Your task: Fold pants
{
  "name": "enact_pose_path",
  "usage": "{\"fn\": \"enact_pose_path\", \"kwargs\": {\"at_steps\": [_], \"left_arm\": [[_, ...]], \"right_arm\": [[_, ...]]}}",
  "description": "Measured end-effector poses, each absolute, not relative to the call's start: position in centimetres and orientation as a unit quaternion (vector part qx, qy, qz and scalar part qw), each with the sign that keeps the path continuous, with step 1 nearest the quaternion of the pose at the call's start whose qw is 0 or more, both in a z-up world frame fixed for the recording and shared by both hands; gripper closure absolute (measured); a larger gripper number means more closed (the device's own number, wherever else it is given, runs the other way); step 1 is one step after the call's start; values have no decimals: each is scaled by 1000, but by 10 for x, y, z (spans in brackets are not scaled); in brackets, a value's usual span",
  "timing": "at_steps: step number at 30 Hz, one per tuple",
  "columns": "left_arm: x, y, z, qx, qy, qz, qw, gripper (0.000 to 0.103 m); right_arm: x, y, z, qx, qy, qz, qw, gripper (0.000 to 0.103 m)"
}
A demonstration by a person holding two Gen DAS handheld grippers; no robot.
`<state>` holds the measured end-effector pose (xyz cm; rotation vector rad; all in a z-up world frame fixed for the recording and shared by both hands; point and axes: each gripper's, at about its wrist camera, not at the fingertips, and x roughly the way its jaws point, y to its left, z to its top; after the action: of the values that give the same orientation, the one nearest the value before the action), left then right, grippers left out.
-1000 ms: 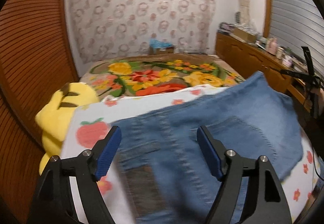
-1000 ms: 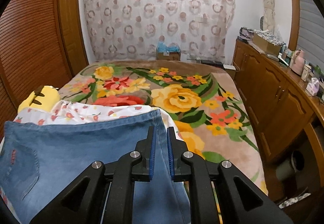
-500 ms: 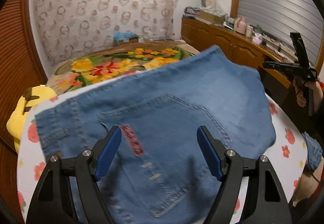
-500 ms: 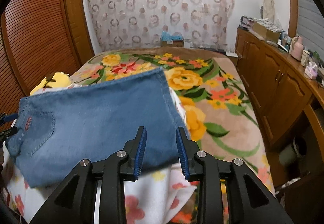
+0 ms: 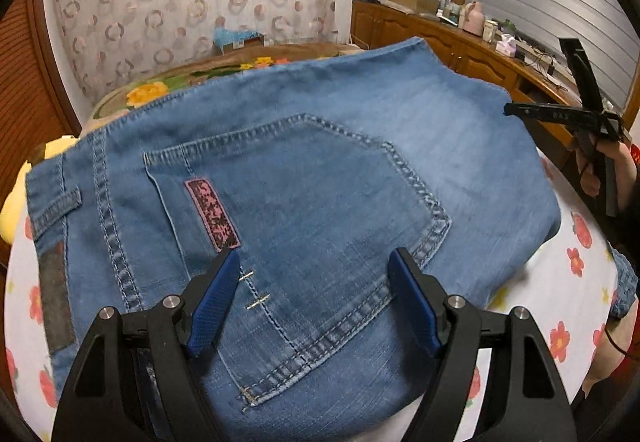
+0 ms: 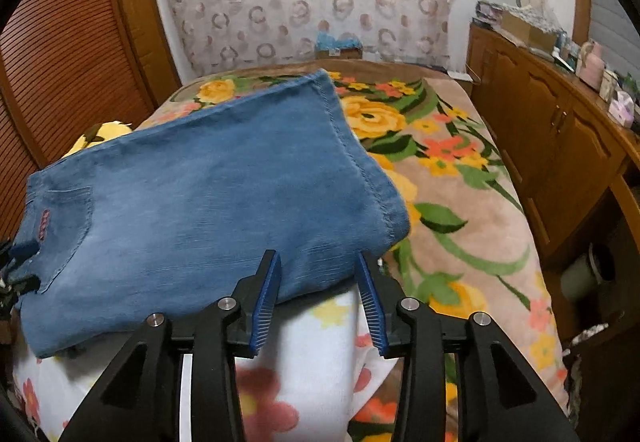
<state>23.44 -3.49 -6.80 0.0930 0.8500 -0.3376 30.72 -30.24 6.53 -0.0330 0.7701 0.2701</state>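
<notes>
Our left gripper (image 5: 316, 298) is spread above the back pocket (image 5: 296, 210), holding nothing. Our right gripper (image 6: 320, 294) is also spread, at the near edge of the folded pants (image 6: 208, 198) on the floral sheet (image 6: 320, 346). A second ago it pinched them; now released. Next we would smooth or finish.

My jaws carry ribbed blue pads on matt black plastic arms with bright metal screws. The pants (image 5: 328, 170) are washed blue denim, coarse-woven, with pale stitching. Beneath lies a smooth flower-print cotton sheet (image 6: 304, 342); beyond, a plush floral blanket (image 6: 452, 186).
</notes>
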Motion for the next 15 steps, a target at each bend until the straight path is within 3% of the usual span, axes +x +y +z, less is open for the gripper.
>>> {"fn": "enact_pose_path", "kwargs": {"at_steps": [15], "left_arm": [[237,-35,-74,44,415,-165,894,23]], "right_arm": [[330,-307,55,47,385,100,916,62]]}}
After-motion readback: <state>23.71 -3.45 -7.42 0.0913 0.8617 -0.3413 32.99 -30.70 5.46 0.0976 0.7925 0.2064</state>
